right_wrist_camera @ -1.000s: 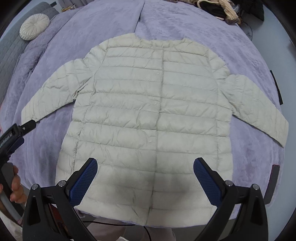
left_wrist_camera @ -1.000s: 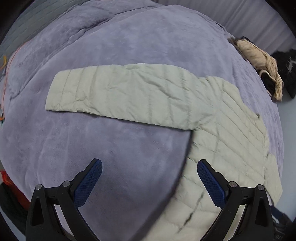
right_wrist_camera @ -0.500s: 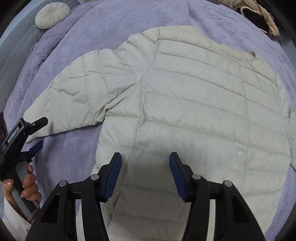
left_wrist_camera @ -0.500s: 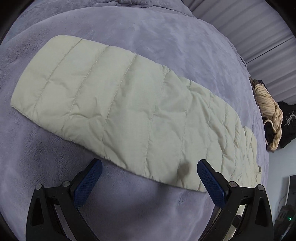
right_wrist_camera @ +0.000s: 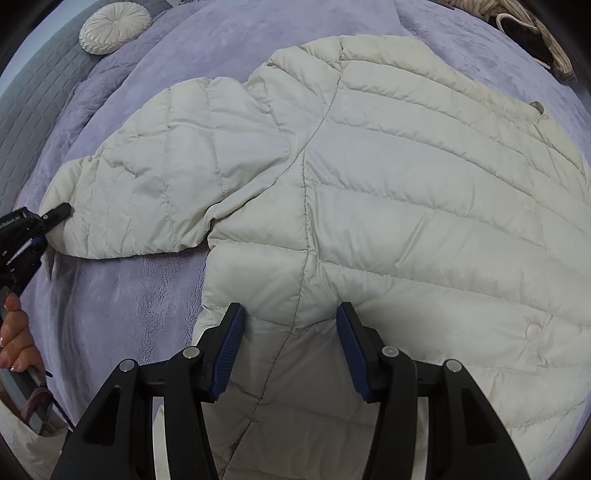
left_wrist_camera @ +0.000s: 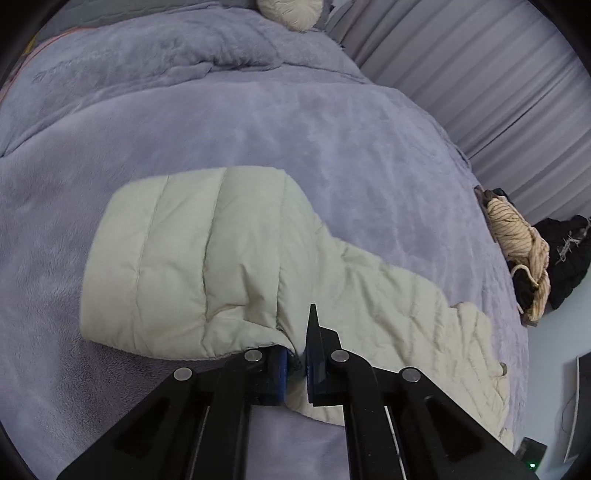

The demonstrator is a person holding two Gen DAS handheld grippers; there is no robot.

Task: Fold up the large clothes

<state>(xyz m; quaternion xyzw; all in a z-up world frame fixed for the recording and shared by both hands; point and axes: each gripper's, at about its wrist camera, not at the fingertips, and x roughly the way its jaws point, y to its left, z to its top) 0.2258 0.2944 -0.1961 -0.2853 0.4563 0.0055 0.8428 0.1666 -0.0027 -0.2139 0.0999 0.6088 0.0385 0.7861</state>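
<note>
Left gripper (left_wrist_camera: 295,363) has just closed, and its jaws now stand together on the lower edge of the jacket's sleeve (left_wrist_camera: 192,266), close to the cuff; a fold of the pale quilted fabric is pinched between them. A second ago these jaws were wide apart and hovering over bare blanket short of the sleeve, so I record the grip as newly made. Ahead of this gripper the cuff end has bunched and rides up slightly off the purple blanket (left_wrist_camera: 258,122).

Right gripper (right_wrist_camera: 287,349) has narrowed from fully wide to about half apart. Its pads straddle the side seam of the jacket (right_wrist_camera: 424,206) just below the armpit, and a ridge of fabric swells between them. I judge the pads to be pressing into that ridge but not yet clamped. My left hand (right_wrist_camera: 16,341) and its gripper show far to the left of this one, at the sleeve end.

Assessment: one sleeve is secured and the body is being pinned or gathered, so I judge the first fold, sleeve across the torso, is ready to begin. The jacket lies front up, spread flat on the bed.

Containers: none in view. A heap of other clothes (left_wrist_camera: 532,251) lies loose at the bed's edge, well to the right of the left gripper, and a round cushion (right_wrist_camera: 114,27) sits far ahead-left of the right one.
</note>
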